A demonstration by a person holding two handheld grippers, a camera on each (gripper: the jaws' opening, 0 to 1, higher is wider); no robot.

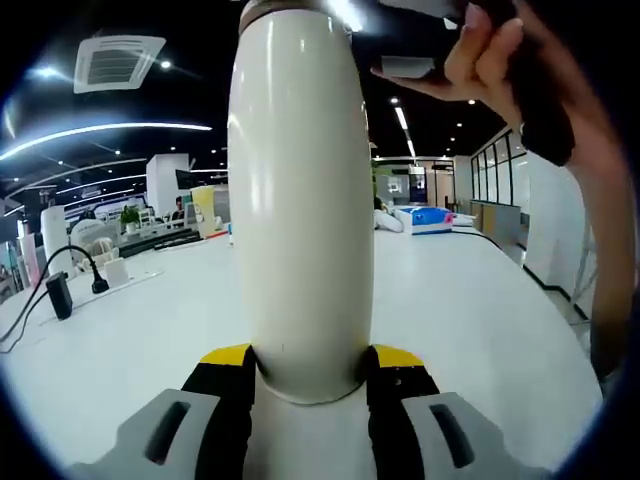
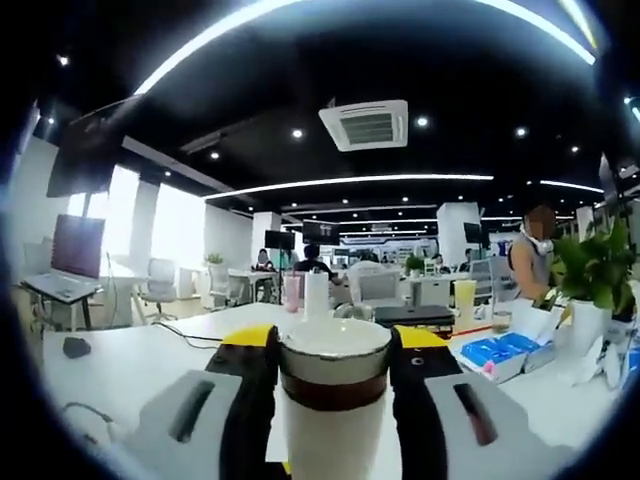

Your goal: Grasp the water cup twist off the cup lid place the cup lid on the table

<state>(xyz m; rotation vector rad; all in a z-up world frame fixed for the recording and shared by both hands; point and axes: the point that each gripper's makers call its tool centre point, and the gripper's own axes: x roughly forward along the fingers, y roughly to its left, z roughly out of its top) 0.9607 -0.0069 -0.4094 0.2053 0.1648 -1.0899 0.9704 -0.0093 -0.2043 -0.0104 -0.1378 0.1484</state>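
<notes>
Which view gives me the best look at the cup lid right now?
The right gripper view: the cup lid sits between the right gripper jaws, its brown band clear. The left gripper view shows mostly the cup body, with the lid cut off at the top.

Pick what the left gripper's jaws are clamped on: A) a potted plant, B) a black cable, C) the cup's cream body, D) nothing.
C: in the left gripper view the left gripper has both jaws pressed against the cup body's sides.

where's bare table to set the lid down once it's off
Bare table lies right of the water cup, toward the windows. Left is crowded by a power strip and cables. In the right gripper view, blue boxes and plants crowd the lid's right.
</notes>
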